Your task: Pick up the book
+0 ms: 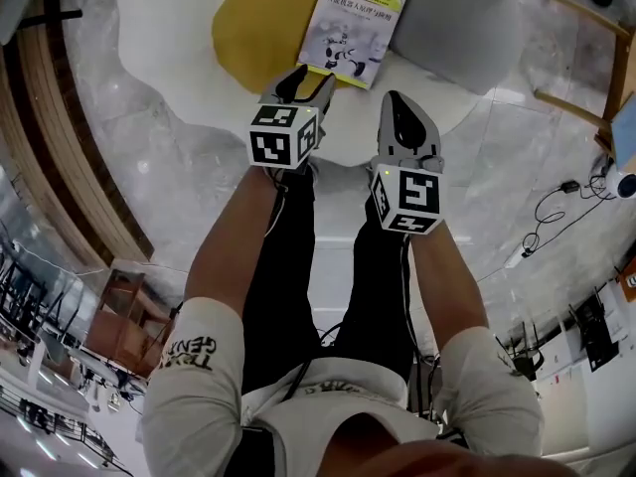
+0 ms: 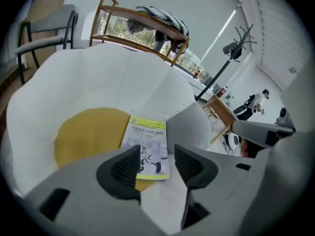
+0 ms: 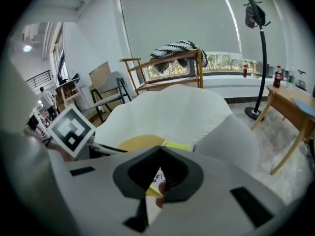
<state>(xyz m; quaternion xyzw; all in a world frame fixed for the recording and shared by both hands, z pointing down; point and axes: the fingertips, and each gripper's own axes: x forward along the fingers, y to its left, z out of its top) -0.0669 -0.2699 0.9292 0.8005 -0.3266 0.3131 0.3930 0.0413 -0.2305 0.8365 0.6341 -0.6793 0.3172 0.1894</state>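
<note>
Book (image 1: 352, 28): one thin paperback, closed, lying flat with its front cover up. The cover is pale, with a yellow-green band along the top and bottom edges, dark title lines under the upper band and a white robot figure below. It sits slightly askew, partly on the yellow round pad (image 1: 258, 23), partly on the white seat (image 1: 169, 38).

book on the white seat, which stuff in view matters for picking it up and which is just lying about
For the job:
- book, lying flat
- left gripper, open, aimed at the book
- right gripper, shut, empty

Just lying about:
- yellow pad
- grey cushion
- wooden rack
- coat stand
- wooden table
</note>
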